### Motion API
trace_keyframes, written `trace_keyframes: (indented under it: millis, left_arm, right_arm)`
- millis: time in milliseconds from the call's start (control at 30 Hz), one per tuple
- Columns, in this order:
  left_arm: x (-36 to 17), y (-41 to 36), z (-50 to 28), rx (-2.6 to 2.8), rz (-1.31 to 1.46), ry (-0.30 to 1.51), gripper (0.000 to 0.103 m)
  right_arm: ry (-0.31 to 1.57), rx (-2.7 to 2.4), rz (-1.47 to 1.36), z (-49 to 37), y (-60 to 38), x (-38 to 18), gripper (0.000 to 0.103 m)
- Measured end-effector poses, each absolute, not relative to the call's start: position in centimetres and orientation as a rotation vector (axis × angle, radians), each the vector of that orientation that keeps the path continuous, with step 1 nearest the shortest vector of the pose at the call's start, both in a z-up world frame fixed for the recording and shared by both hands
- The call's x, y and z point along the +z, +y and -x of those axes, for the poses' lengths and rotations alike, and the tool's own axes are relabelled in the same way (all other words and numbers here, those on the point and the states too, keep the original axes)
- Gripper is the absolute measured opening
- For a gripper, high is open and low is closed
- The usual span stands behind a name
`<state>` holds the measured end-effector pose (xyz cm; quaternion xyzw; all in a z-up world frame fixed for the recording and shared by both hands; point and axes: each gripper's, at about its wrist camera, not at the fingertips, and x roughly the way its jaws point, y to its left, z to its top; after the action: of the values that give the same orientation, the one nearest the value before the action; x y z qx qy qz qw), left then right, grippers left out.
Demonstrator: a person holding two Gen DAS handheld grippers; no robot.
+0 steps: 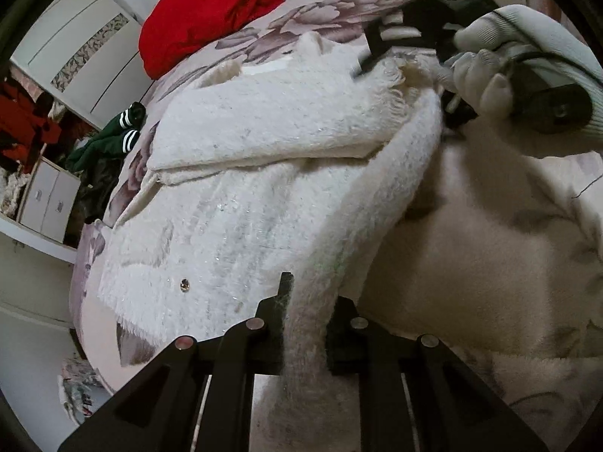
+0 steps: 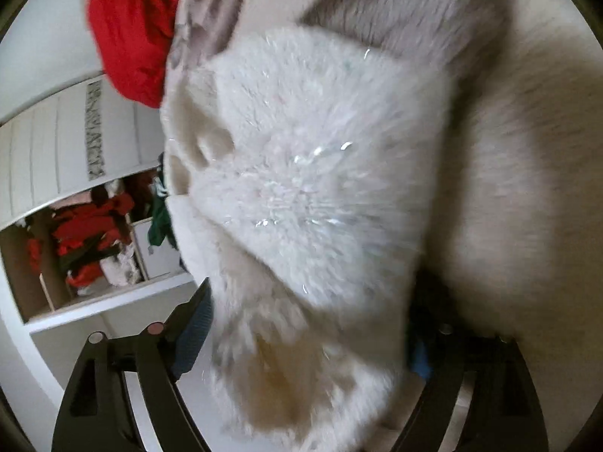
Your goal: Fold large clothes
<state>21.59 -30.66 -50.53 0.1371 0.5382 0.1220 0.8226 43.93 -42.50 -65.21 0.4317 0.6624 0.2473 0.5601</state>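
Your left gripper (image 1: pixel 305 324) is clamped on the sweater's (image 1: pixel 233 203) edge, and your right gripper (image 2: pixel 305 339) probably pinches its far end, lifting both to fold.

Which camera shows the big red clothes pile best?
The left wrist view: the red pile sits whole and sharp on the flowered bed cover. The right wrist view shows only part of it, blurred, beside the fluffy white garment.
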Motion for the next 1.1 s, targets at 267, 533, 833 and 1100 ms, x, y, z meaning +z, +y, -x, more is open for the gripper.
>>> trace_keyframes:
  millis: [267, 533, 833, 1100]
  left_arm:
    - [-45.6, -22.1, -22.3, 0.198, -0.013, 1.143, 0.01]
    - [-42.1, -7.7, -22.7, 0.219, 0.239, 1.139, 0.01]
    - [-54.2, 11.1, -24.6, 0.148, 0.697, 1.297, 0.021]
    - [-55.1, 19.2, -20.9, -0.069, 0.921, 1.248, 0.058]
  right_arm:
    - [1.493, 0.478, -0.825, -45.1, -37.2, -55.0, 0.023]
    - [1.504, 0.416, -0.542, -48.4, -21.0, -44.0, 0.023]
    - [1.681, 0.315, -0.133, -51.9, 3.5, -51.1, 0.049]
    - [1.572, 0.47, -0.31, -47.4, 0.3, -47.8, 0.078]
